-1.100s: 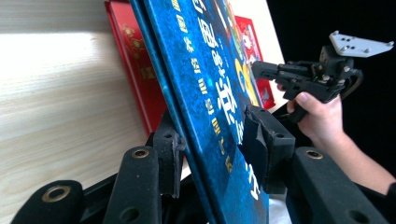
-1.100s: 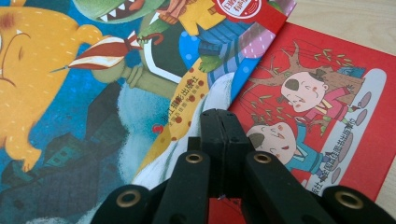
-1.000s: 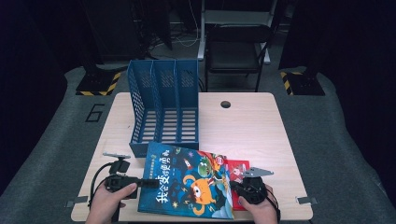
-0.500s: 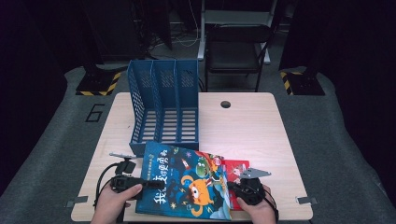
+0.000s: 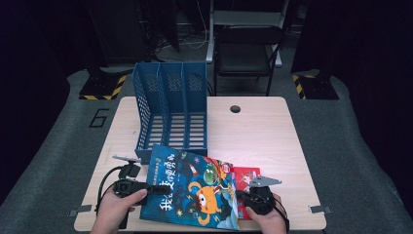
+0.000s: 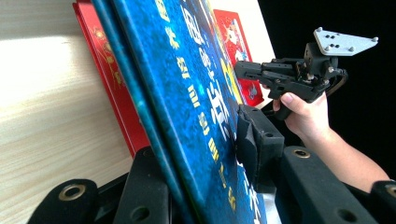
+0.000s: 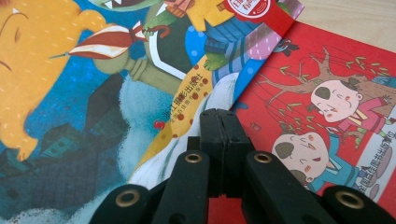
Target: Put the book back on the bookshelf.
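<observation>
1. The blue picture book is seen at the near edge of the wooden surface, lying over a red book, with its left edge raised.
2. The left gripper is placed at the blue book's left edge; its jaws have just been closing, and in the left gripper view the blue picture book is seen between them, one pad pressed on the cover and the other jaw beneath it.
3. The right gripper is held at the blue book's right edge, where the red book shows.
4. In the right gripper view its jaws are seen closed together with nothing between them, the tips lying over the seam of blue picture book and red book.
5. A blue file rack with three compartments is stood just behind the books.
</observation>
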`<state>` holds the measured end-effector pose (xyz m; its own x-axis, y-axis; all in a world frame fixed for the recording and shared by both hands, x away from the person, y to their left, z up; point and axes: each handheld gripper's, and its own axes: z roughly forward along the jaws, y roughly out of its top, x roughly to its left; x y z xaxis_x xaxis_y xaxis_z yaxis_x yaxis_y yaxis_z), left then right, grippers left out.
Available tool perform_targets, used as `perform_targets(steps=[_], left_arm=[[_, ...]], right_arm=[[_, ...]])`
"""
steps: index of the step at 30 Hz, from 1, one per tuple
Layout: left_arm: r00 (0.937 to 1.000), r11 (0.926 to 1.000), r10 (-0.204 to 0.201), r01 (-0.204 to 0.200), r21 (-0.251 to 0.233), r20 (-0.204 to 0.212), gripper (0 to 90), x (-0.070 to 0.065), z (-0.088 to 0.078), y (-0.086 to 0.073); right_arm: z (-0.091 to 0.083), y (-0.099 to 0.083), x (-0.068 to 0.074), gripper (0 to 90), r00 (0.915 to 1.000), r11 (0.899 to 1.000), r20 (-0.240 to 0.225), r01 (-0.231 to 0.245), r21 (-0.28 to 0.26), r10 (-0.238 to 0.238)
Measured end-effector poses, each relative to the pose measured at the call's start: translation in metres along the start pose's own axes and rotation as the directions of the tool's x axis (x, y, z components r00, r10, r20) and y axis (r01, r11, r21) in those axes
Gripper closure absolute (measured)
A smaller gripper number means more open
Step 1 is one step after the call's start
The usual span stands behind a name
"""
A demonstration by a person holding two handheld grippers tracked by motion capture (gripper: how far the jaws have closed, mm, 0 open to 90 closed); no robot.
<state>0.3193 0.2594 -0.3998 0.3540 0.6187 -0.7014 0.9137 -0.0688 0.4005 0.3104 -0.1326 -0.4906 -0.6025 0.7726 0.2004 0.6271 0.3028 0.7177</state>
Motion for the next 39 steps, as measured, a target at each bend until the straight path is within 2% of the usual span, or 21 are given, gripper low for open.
perform_targets(steps=[3,4,6,8,9,12,16,17,18,21,23,24,28,29,31,34,35,38,39], left_arm=[[0.9998,1.0000,0.002,-0.002,-0.008,-0.018,66.3,-0.005,0.000,0.002],[0.9999,0.9999,0.007,-0.007,0.009,-0.015,66.3,-0.005,-0.001,0.003],[0.9998,0.9999,0.006,-0.006,0.010,-0.019,66.3,-0.006,-0.002,0.004],[0.9995,1.0000,0.001,-0.001,-0.004,-0.031,66.3,-0.007,-0.001,0.005],[0.9997,0.9998,0.002,-0.001,0.021,-0.023,66.3,-0.006,-0.003,0.006],[0.9997,0.9996,0.001,0.000,0.027,-0.025,66.3,-0.007,-0.004,0.008],[0.9993,0.9990,0.003,-0.002,0.044,-0.038,66.3,-0.008,-0.006,0.012],[0.9994,0.9981,0.011,-0.009,0.062,-0.034,66.3,-0.008,-0.008,0.014],[0.9988,0.9984,0.008,-0.006,0.057,-0.048,66.2,-0.009,-0.008,0.014],[0.9985,0.9973,0.012,-0.008,0.074,-0.054,66.2,-0.011,-0.012,0.017],[0.9984,0.9964,0.008,-0.003,0.085,-0.056,66.2,-0.011,-0.014,0.018],[0.9978,0.9971,0.001,0.004,0.076,-0.067,66.3,-0.012,-0.014,0.018],[0.9964,0.9960,0.016,-0.008,0.089,-0.083,66.4,-0.014,-0.017,0.022],[0.9970,0.9950,0.017,-0.010,0.100,-0.075,66.4,-0.015,-0.018,0.024],[0.9963,0.9959,0.024,-0.017,0.089,-0.083,66.7,-0.017,-0.019,0.026],[0.9948,0.9955,0.031,-0.022,0.092,-0.097,67.1,-0.021,-0.021,0.029],[0.9951,0.9943,0.037,-0.027,0.103,-0.092,67.1,-0.022,-0.022,0.031],[0.9927,0.9945,0.046,-0.035,0.099,-0.111,67.2,-0.028,-0.024,0.035],[0.9930,0.9938,0.051,-0.040,0.104,-0.106,67.6,-0.029,-0.024,0.036]], right_arm=[[0.000,0.001,0.000,89.8,0.9999,1.000,-0.006,0.010,0.007,-0.010],[0.000,0.001,0.000,89.8,0.9999,1.000,-0.006,0.010,0.007,-0.010],[0.000,0.002,-0.001,89.7,0.9999,1.000,-0.010,0.012,0.011,-0.012],[0.001,0.002,-0.001,89.4,0.9998,1.000,-0.015,0.009,0.014,-0.009],[0.001,0.003,-0.001,89.4,0.9997,1.000,-0.013,0.022,0.015,-0.022],[0.001,0.005,0.000,89.3,0.9991,0.998,-0.014,0.041,0.040,-0.040],[0.003,0.009,-0.001,89.1,0.9990,0.998,-0.037,0.028,0.057,-0.026],[0.003,0.010,-0.001,88.9,0.9989,0.998,-0.045,0.016,0.063,-0.013],[0.005,0.013,-0.002,88.4,0.9983,0.997,-0.057,0.021,0.078,-0.017],[0.007,0.015,0.000,88.0,0.9982,0.996,-0.055,0.027,0.079,-0.023],[0.009,0.016,0.004,87.9,0.9976,0.995,-0.052,0.049,0.082,-0.044],[0.009,0.016,0.004,87.8,0.9974,0.995,-0.053,0.054,0.084,-0.050],[0.010,0.017,0.006,87.6,0.9980,0.996,-0.053,0.038,0.077,-0.034],[0.010,0.017,0.006,87.6,0.9980,0.996,-0.053,0.038,0.077,-0.034],[0.011,0.018,0.007,87.7,0.9982,0.996,-0.050,0.037,0.077,-0.033],[0.014,0.020,0.009,87.8,0.9976,0.996,-0.053,0.049,0.078,-0.045],[0.014,0.020,0.009,87.8,0.9976,0.996,-0.053,0.049,0.078,-0.045],[0.015,0.020,0.011,87.8,0.9977,0.995,-0.056,0.042,0.085,-0.037],[0.016,0.021,0.011,87.9,0.9973,0.996,-0.055,0.053,0.077,-0.049]])
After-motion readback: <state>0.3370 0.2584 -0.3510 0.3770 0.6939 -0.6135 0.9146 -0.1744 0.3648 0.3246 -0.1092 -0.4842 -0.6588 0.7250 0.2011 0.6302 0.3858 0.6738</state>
